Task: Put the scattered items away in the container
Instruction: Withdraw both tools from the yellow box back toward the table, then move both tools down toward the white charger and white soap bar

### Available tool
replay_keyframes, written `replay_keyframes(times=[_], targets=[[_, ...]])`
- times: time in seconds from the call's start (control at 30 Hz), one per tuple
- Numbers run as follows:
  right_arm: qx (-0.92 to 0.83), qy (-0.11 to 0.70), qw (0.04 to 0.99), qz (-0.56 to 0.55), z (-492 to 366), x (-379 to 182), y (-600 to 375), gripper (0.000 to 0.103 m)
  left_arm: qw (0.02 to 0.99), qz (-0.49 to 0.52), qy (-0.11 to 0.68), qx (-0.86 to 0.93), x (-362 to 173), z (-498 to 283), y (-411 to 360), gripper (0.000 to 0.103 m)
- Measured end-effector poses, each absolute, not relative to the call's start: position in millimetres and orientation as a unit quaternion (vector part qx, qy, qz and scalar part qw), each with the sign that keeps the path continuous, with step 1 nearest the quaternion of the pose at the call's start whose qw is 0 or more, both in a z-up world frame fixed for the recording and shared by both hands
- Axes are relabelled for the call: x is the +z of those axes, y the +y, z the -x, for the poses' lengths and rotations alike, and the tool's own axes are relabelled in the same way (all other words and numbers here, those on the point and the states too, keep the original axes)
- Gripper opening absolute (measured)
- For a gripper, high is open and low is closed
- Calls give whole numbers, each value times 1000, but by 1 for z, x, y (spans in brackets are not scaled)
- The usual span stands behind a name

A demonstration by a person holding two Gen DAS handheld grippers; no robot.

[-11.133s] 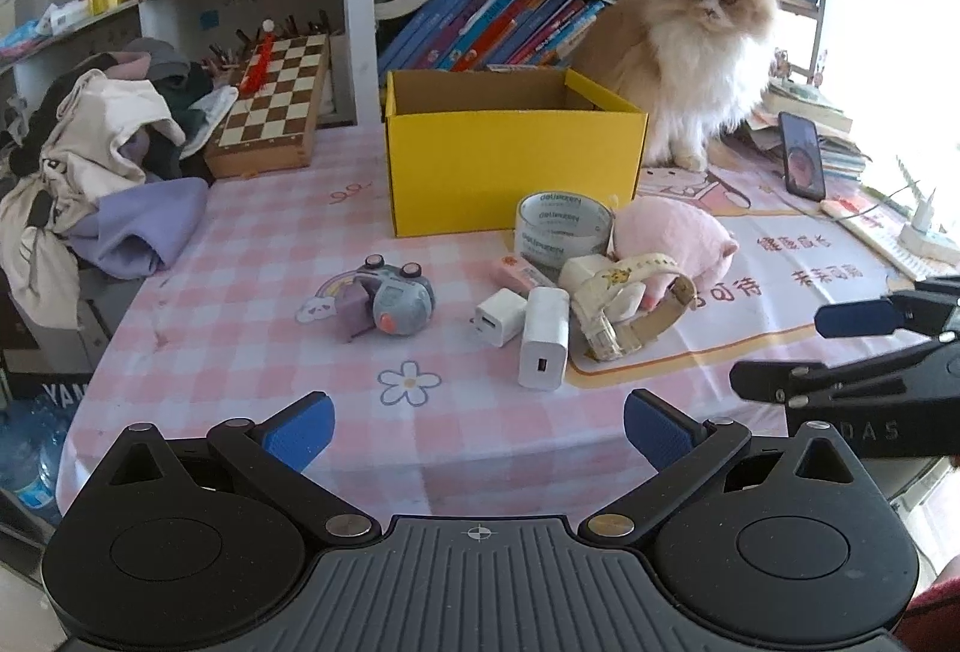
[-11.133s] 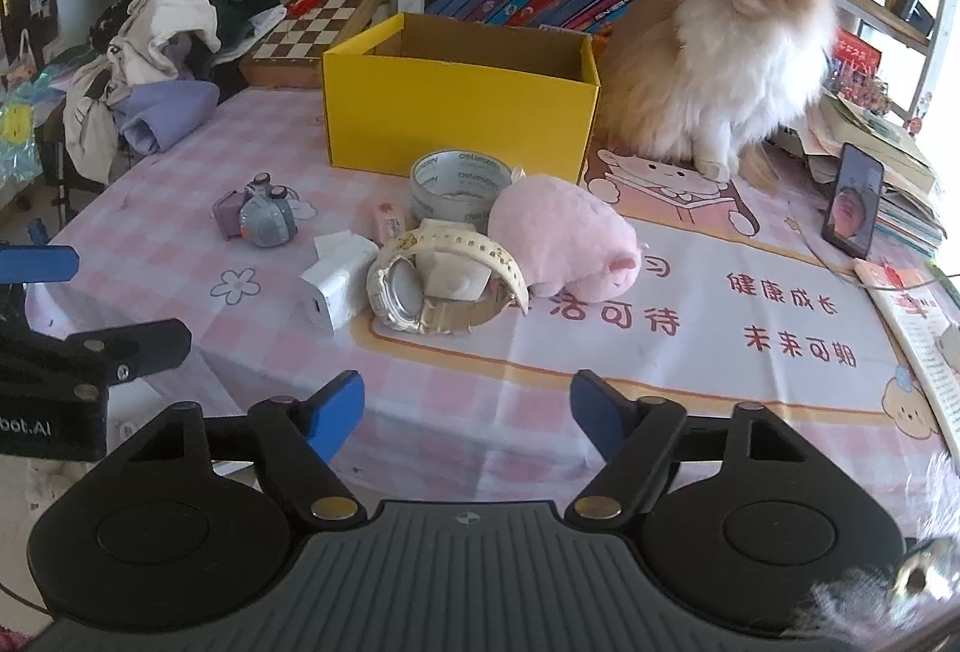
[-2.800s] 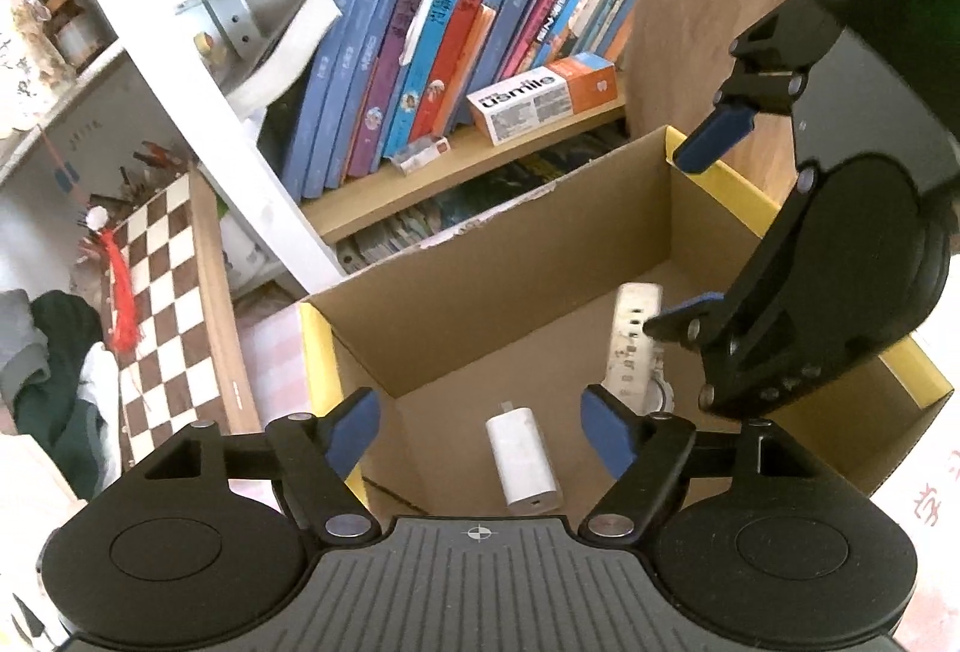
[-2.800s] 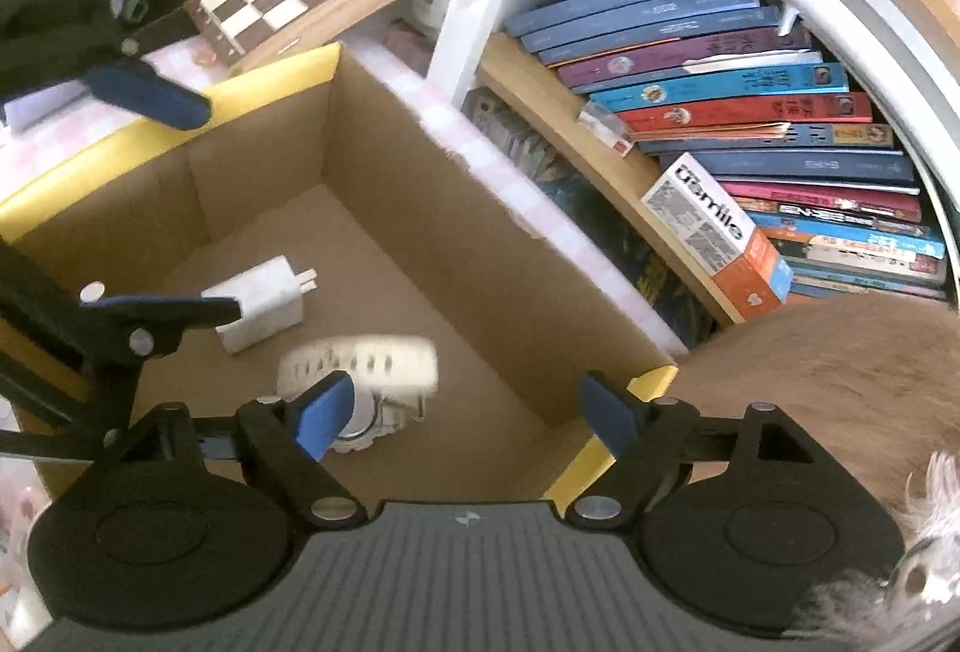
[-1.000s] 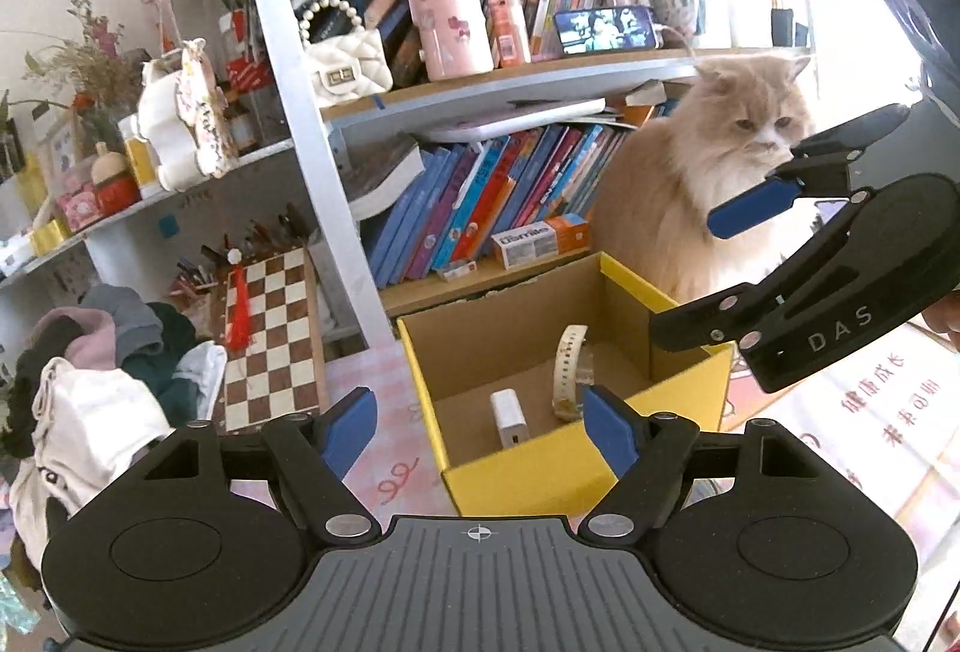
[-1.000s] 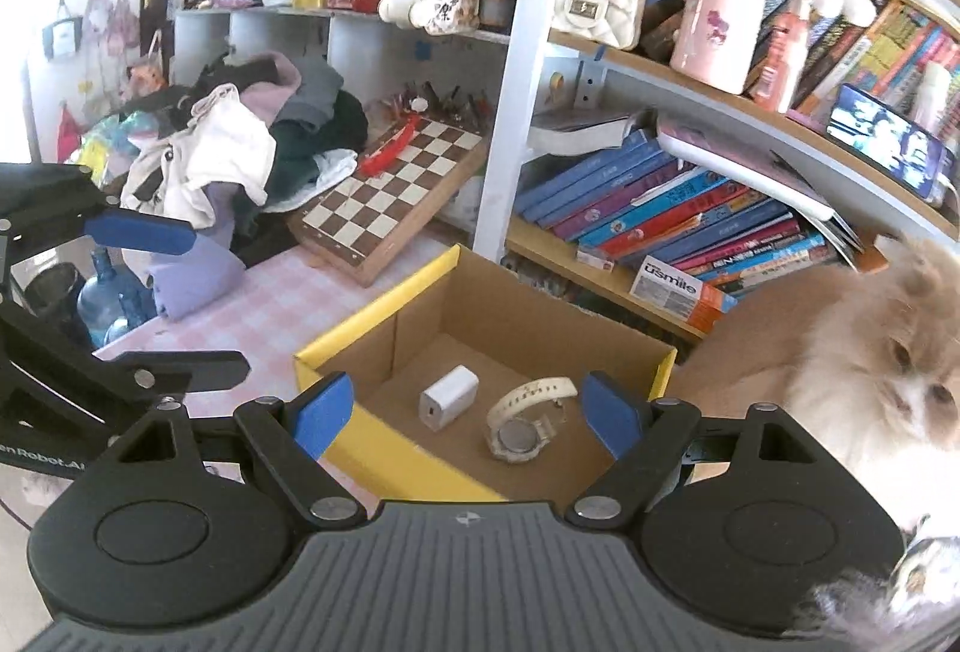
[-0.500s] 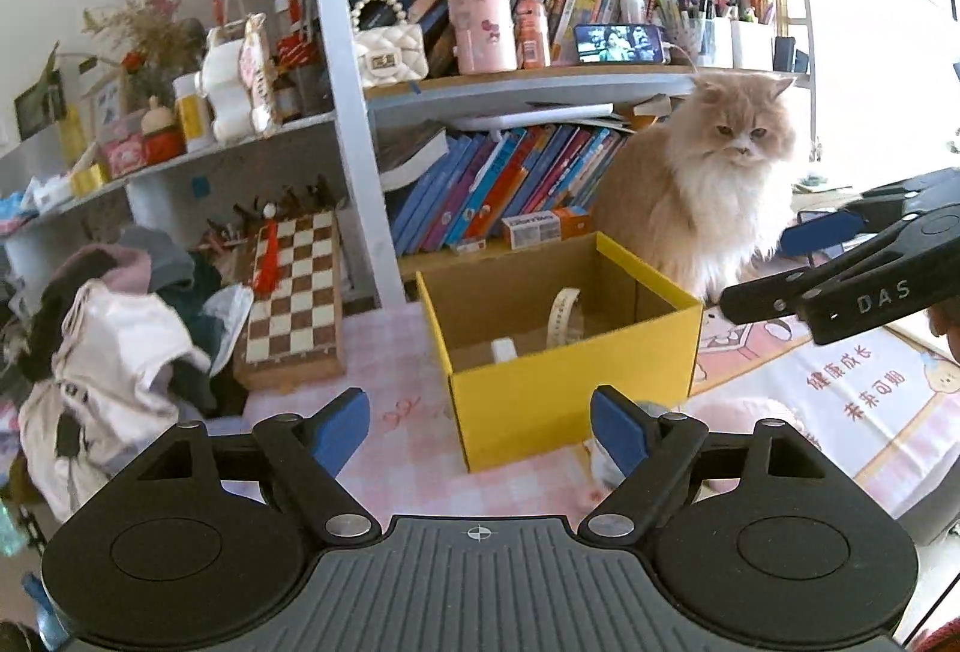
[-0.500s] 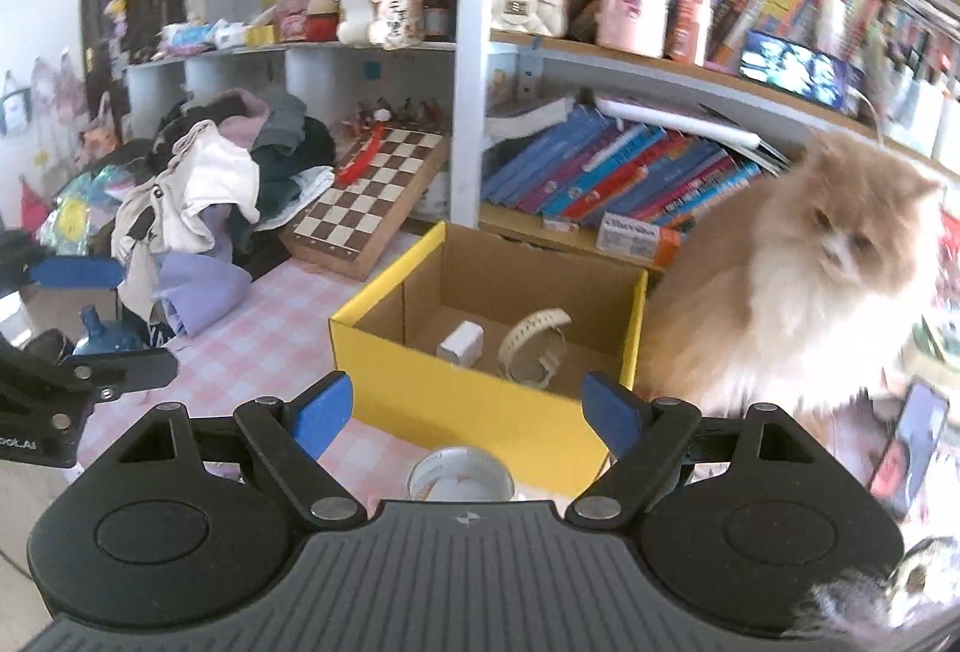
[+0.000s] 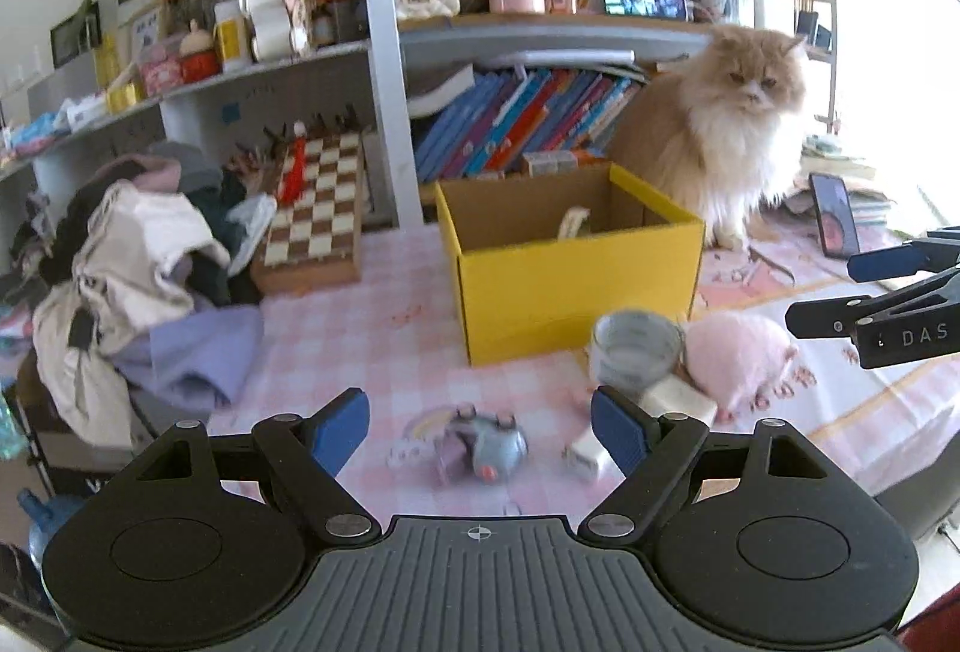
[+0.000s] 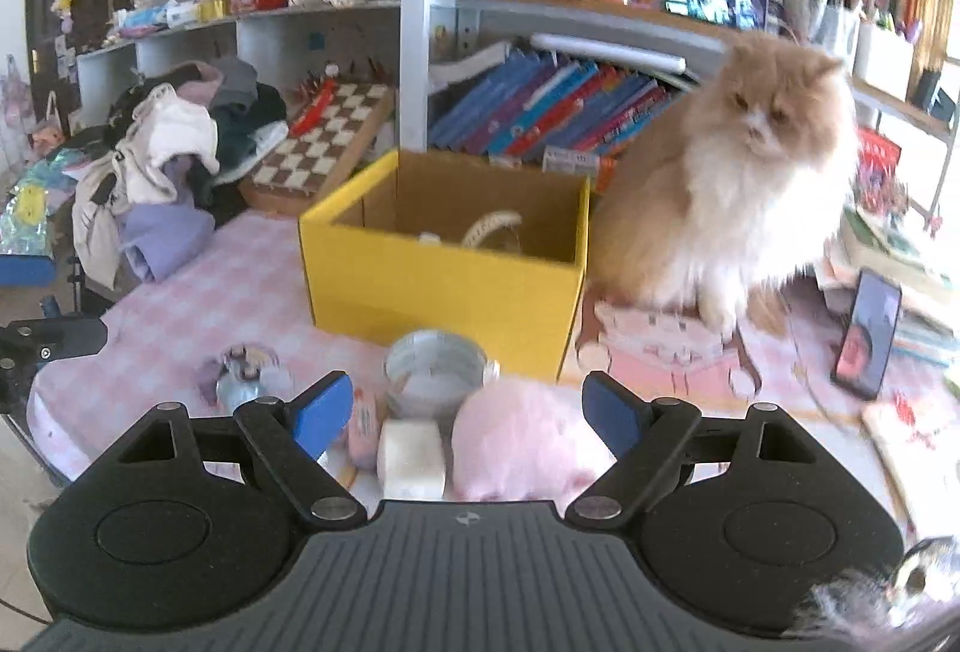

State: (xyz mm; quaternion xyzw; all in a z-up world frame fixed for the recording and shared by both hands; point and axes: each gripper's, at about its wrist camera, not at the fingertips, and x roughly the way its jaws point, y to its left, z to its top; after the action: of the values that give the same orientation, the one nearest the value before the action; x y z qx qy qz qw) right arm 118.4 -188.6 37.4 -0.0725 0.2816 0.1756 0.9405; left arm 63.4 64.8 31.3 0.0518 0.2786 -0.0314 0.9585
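Here both grippers, left [image 9: 480,427] and right [image 10: 459,412], hover with jaws wide and empty, the left's having just widened. The box [image 9: 576,286] holds a watch [image 10: 492,226]; tape [image 10: 435,373], pig [image 10: 516,442] and toy [image 9: 480,448] lie on the desk [image 9: 336,346].

A fluffy ginger-and-white cat [image 10: 738,184] sits upright on the pink checked tablecloth [image 9: 336,328]. A phone [image 10: 870,340] stands propped beside it. A chessboard [image 9: 318,208] leans by a heap of clothes [image 9: 132,262], books [image 9: 516,118] slanting on the shelf behind.
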Motion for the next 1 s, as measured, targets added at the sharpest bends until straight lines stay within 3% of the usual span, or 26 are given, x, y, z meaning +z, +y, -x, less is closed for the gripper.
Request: replay_keyframes(times=[0.87, 1.0], targets=[[177, 353, 916, 68, -83, -14, -169, 80, 935, -45, 345, -65, -21, -49, 41, 84], [175, 357, 915, 67, -83, -15, -171, 75, 934, -44, 349, -66, -22, -50, 39, 84]])
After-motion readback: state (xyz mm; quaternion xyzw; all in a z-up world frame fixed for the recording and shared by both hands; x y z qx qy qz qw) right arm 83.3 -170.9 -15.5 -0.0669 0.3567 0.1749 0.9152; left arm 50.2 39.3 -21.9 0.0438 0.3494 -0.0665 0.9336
